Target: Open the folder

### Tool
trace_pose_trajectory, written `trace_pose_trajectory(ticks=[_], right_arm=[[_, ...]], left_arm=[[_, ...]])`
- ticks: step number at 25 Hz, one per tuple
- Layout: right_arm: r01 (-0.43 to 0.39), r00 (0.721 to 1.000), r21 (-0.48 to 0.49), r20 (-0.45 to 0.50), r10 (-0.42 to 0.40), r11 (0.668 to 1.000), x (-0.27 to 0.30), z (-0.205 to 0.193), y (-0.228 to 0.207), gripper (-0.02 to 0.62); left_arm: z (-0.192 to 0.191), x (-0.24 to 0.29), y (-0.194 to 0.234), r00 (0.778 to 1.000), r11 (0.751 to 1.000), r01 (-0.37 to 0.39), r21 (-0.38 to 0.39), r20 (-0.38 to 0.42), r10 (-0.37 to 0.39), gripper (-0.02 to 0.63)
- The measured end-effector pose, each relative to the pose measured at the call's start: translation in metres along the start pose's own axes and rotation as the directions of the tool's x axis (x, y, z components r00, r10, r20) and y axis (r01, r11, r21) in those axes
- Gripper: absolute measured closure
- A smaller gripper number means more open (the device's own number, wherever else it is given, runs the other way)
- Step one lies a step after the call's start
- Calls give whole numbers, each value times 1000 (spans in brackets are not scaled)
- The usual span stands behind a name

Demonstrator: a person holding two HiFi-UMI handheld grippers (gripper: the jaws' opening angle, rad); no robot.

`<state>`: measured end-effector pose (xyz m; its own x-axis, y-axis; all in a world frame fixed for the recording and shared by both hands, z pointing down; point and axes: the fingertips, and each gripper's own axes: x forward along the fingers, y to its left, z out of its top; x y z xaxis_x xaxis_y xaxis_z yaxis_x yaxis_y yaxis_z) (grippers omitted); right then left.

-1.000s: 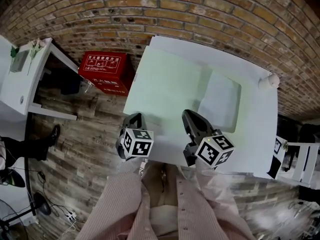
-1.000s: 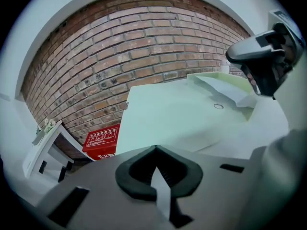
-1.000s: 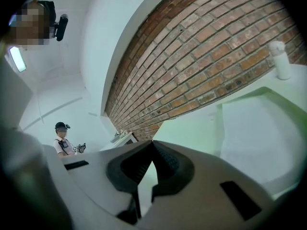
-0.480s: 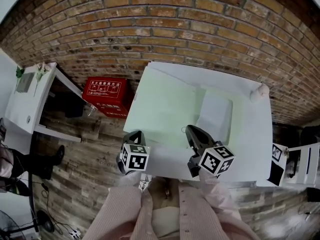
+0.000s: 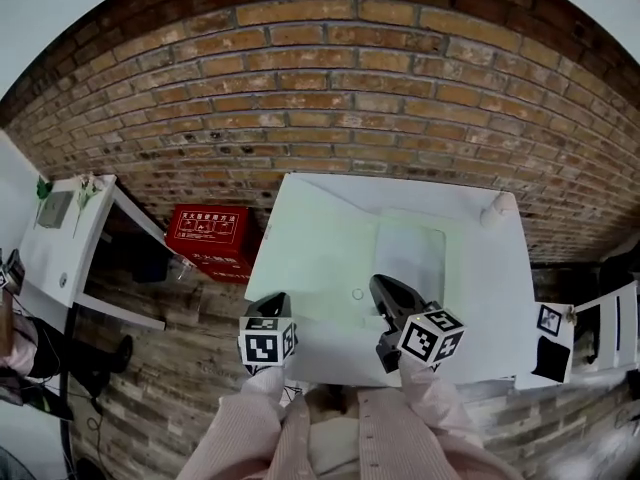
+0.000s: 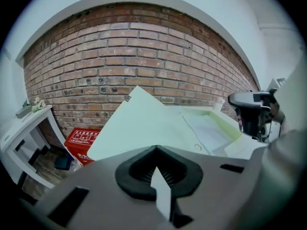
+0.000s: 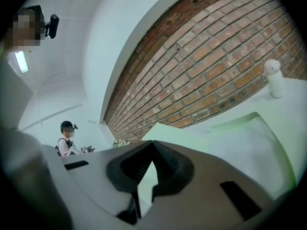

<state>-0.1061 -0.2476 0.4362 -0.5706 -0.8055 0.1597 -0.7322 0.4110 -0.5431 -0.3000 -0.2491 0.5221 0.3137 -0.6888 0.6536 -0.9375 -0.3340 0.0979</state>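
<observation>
Higher than before: left claw [image 5: 272, 302] down-tilted, right claw [image 5: 382, 286] near level, both closed.

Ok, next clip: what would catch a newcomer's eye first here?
First the pale green folder, spread open on the white table, which stands against a brick wall that fills the background. Then the black-and-white marker cubes on the left gripper and right gripper at the table's near edge, and the red box on the floor left of the table.
</observation>
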Motion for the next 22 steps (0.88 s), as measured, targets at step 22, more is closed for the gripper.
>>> trace_pose_trajectory(ticks=[22], right_arm=[[77,984,-253,177,-32,965,-45,50,-11,591]], left_arm=[[75,-28,-63,882,974,168,151,419,-217,612]])
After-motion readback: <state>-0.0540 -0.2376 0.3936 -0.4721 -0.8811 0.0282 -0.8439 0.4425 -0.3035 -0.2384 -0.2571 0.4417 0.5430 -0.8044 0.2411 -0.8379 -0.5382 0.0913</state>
